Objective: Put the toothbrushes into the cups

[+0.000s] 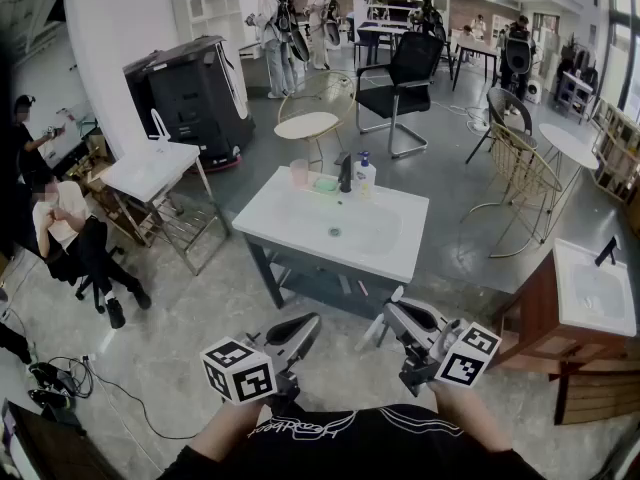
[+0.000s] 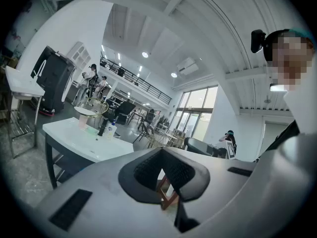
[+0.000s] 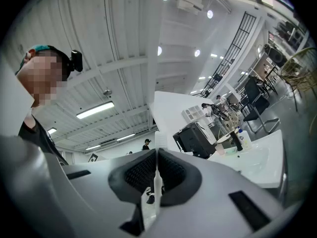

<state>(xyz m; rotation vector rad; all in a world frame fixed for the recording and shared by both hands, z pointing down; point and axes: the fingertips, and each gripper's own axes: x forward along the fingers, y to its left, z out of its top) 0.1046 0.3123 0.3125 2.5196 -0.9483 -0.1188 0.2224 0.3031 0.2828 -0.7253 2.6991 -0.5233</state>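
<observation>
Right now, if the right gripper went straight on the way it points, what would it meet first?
Probably nothing close. The right gripper, shut on a thin white toothbrush, aims past the white sink counter towards the white pillar by the black machine; depth is unclear.

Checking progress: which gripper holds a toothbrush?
The right gripper: a white toothbrush is clamped between its jaws; the left gripper has none.
</observation>
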